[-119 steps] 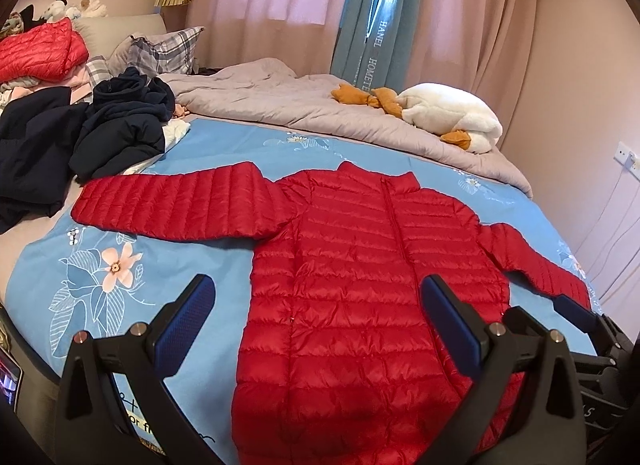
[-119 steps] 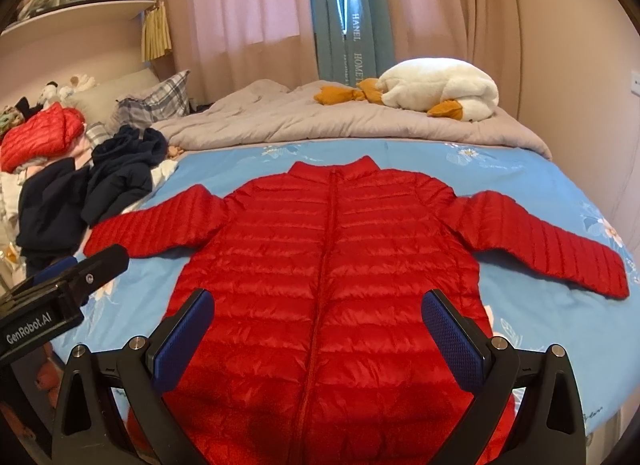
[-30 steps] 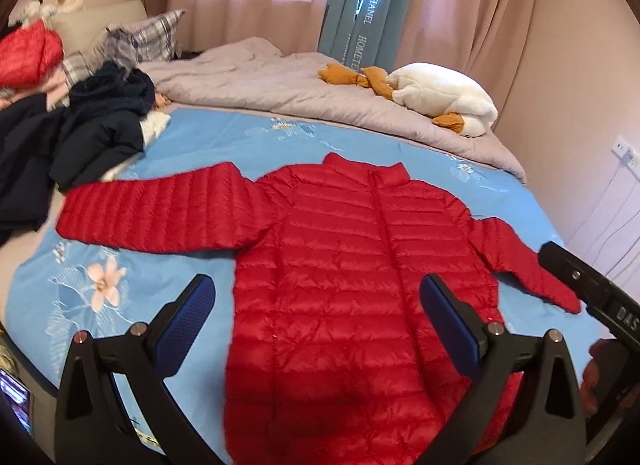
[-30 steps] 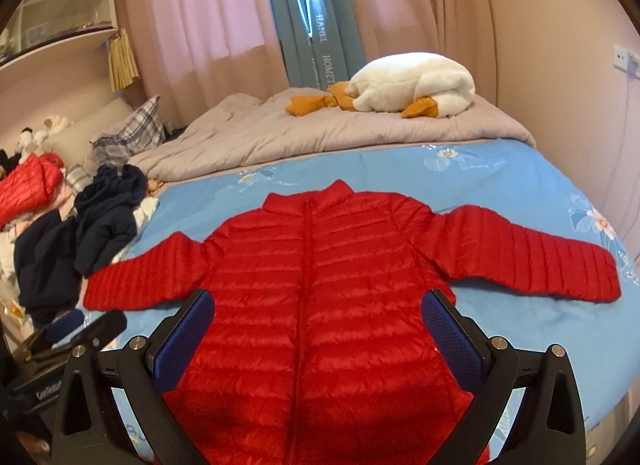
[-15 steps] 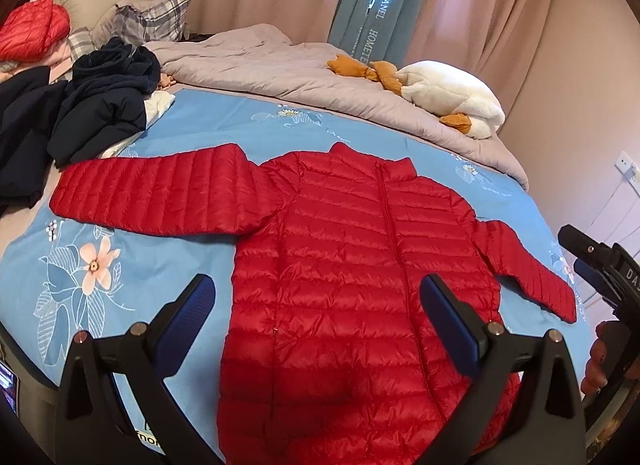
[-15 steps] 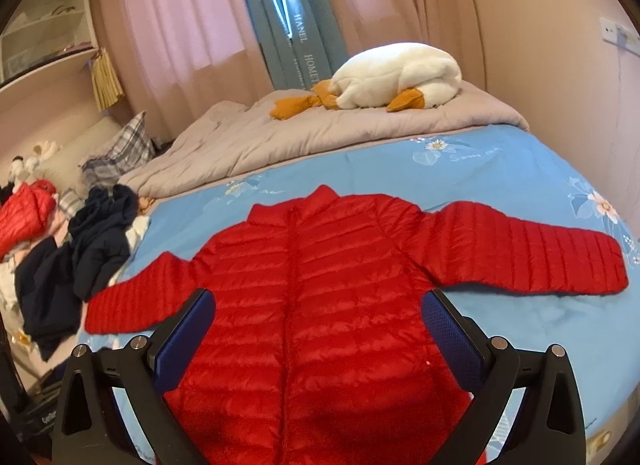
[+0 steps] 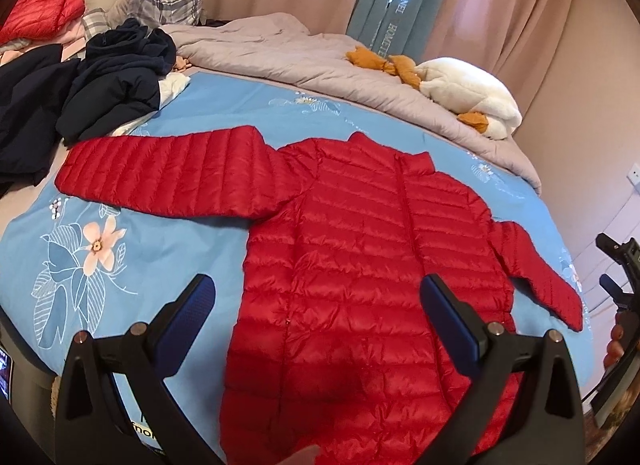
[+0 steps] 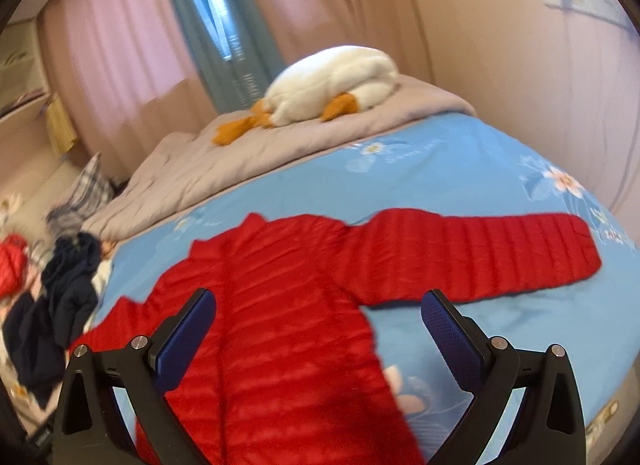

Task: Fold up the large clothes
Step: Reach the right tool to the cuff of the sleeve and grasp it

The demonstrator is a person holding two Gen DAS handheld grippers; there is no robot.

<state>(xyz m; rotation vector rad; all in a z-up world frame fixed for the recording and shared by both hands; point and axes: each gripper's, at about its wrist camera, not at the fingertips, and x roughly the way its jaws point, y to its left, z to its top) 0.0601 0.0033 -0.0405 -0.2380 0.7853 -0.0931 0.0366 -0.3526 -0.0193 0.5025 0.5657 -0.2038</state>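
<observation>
Two spread-wide, empty: left gripper (image 7: pixel 316 305), right gripper (image 8: pixel 318 317), above red jacket (image 7: pixel 360 257). Dark clothes (image 7: pixel 112 77) beside left sleeve; right view blurred.

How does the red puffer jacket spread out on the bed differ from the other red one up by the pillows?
The spread red puffer jacket lies flat on the blue floral sheet, sleeves out to both sides; the other red jacket is bunched in a heap. The spread one lies alone near the bed's foot, below both open claws; the bunched one sits among piled clothes by the plaid pillow. Both are red and quilted.
</observation>
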